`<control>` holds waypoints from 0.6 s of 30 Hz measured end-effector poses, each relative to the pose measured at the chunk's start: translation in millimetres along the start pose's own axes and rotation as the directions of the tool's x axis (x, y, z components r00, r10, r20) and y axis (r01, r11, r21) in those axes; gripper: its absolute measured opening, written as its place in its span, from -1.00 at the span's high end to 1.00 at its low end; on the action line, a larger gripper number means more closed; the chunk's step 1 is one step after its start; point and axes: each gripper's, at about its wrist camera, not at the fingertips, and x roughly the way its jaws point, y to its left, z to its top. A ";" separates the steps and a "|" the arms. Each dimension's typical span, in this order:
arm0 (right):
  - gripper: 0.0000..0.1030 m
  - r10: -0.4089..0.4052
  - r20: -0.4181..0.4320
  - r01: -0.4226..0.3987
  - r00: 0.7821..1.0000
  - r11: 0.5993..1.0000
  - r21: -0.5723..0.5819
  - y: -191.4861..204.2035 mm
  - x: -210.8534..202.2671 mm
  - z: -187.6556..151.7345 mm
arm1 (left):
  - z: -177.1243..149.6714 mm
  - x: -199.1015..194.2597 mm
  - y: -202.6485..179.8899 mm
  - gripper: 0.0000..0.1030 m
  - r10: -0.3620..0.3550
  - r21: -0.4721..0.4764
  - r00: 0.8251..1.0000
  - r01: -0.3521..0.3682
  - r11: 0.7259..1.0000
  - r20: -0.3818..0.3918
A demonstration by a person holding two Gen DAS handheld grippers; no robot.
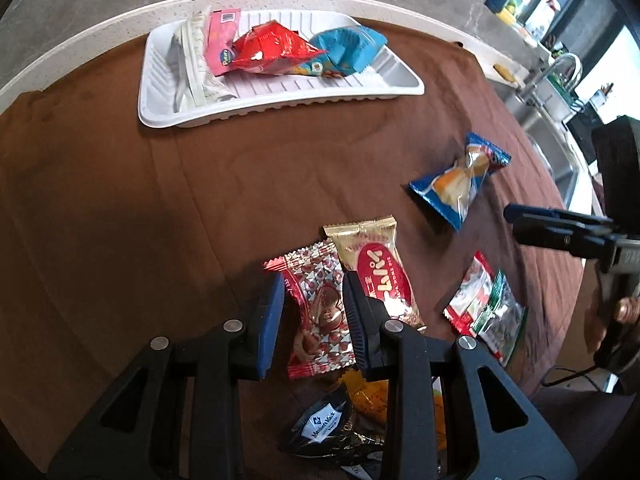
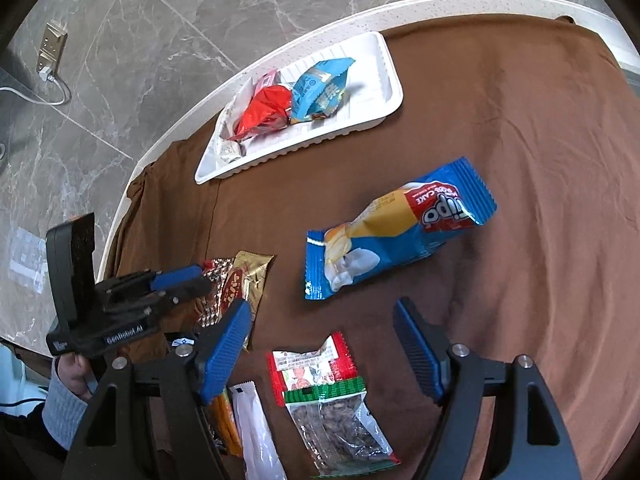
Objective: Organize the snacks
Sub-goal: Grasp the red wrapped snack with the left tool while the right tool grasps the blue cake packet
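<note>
My left gripper hovers low over a red-and-white patterned packet, its jaws narrowly apart and pressing on nothing. A gold packet lies against that packet's right side. From the right wrist view the left gripper hangs just above both. My right gripper stands open above a red, white and green packet and a clear seed packet. A blue roll-cake packet lies beyond them. The white tray at the far edge holds a red bag, a blue bag and pink and white packets.
A brown cloth covers the white-rimmed table. A black packet and an orange one lie under the left gripper's body. A white packet lies near the right gripper. A steel sink sits to the right. Marble floor lies beyond the table.
</note>
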 end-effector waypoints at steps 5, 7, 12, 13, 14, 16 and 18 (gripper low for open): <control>-0.52 -0.023 -0.004 0.023 1.000 0.999 0.038 -4.1 7.1 3.6 | 0.1 7.8 -0.6 0.44 -0.001 0.015 0.999 0.002 1.000 -0.032; -0.52 -0.028 -0.006 0.028 1.000 0.998 0.059 -7.3 10.7 5.7 | -1.3 8.8 -1.2 0.44 0.001 0.026 0.999 0.000 1.000 -0.037; -0.55 -0.045 -0.006 0.045 0.999 0.994 0.100 -12.9 18.7 12.1 | -1.4 16.1 -3.3 0.44 0.007 0.038 0.998 -0.004 0.999 -0.058; -0.58 -0.044 -0.008 0.044 0.999 0.993 0.112 -14.6 20.2 13.4 | -1.5 17.3 -4.4 0.44 0.009 0.042 0.998 -0.007 0.999 -0.061; -0.59 -0.044 -0.009 0.045 0.999 0.992 0.120 -16.1 21.2 14.6 | -1.5 17.9 -6.1 0.44 0.016 0.052 0.998 -0.013 0.999 -0.056; -0.59 -0.043 -0.012 0.045 0.999 0.988 0.147 -20.0 25.1 17.6 | -1.3 19.2 -9.3 0.44 0.029 0.070 0.998 -0.025 0.997 -0.055; -0.59 -0.038 -0.011 0.039 0.999 0.983 0.179 -24.4 28.7 20.5 | -1.1 20.8 -13.6 0.44 0.050 0.099 0.997 -0.044 0.994 -0.051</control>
